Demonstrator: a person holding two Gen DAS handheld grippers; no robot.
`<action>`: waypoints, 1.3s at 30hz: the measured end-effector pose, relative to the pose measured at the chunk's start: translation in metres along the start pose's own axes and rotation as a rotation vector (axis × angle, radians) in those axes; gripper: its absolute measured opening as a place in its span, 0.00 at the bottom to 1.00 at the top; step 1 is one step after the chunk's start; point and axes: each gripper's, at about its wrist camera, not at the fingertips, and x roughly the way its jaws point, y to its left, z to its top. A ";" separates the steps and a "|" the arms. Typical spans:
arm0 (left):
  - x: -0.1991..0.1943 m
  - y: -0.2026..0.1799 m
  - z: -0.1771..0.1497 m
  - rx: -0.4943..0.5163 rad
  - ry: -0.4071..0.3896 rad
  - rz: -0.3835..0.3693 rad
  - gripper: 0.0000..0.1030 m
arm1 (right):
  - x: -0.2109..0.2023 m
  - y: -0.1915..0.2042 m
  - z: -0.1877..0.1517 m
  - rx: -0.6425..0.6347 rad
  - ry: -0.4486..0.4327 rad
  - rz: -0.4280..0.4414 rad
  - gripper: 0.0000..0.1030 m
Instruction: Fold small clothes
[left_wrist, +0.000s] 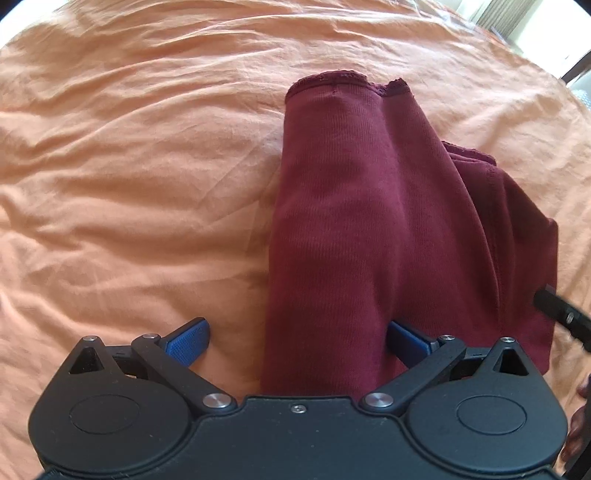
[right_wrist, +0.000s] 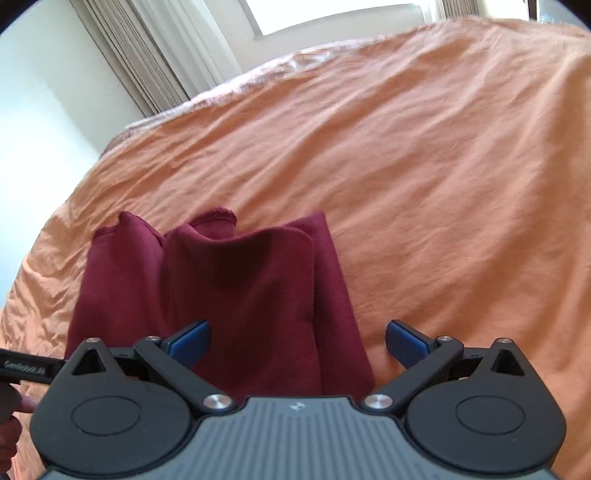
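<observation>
Orange sheets cover the bed (left_wrist: 129, 166), rumpled all over, and both sets of blue-padded fingers hang above it spread wide, gripping nothing. Between the fingers of the left gripper (left_wrist: 297, 338) runs the near end of a dark red garment (left_wrist: 351, 221), folded lengthwise into a long strip that lies flat on the sheet. The right gripper (right_wrist: 297, 338) has its left pad over the same garment (right_wrist: 240, 288) and its right pad over bare sheet (right_wrist: 443, 184). Beyond the bed's far edge hang pale curtains (right_wrist: 147, 55) beside a bright window (right_wrist: 332, 14).
</observation>
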 end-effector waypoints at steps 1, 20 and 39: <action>0.000 -0.003 0.002 0.019 0.000 0.013 1.00 | 0.003 0.001 -0.001 0.003 0.007 -0.003 1.00; -0.007 -0.018 0.012 0.107 0.046 0.058 0.94 | -0.005 0.022 -0.013 -0.017 -0.020 -0.056 0.62; -0.011 -0.036 0.006 0.145 0.006 0.031 0.74 | -0.021 0.039 -0.017 -0.195 -0.033 -0.052 0.18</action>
